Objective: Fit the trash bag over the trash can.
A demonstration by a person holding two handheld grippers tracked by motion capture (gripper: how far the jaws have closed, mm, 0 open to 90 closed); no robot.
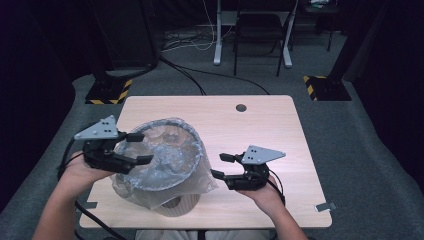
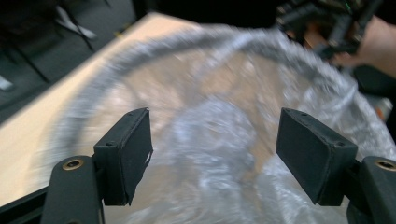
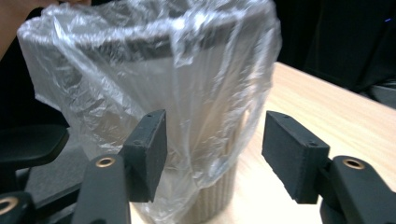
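A beige ribbed bin [image 1: 176, 205] with a dark rim stands near the front edge of the wooden table [image 1: 260, 130]. A clear plastic bag [image 1: 165, 160] lines it and drapes over its rim. My left gripper [image 1: 145, 148] is at the bin's left rim, open; in the left gripper view its jaws [image 2: 215, 126] straddle crumpled bag [image 2: 219, 154] without pressing it. My right gripper [image 1: 218, 165] is just right of the bin, open. In the right gripper view its jaws [image 3: 215, 140] stand apart around a hanging fold of bag [image 3: 140, 70], above the bin's base [image 3: 219, 191].
A round cable hole [image 1: 241, 107] sits at the table's far edge, and a strip of tape [image 1: 325, 206] at the front right corner. Stand bases with yellow-black stripes [image 1: 107, 92] and chair legs [image 1: 252, 55] are on the grey floor beyond.
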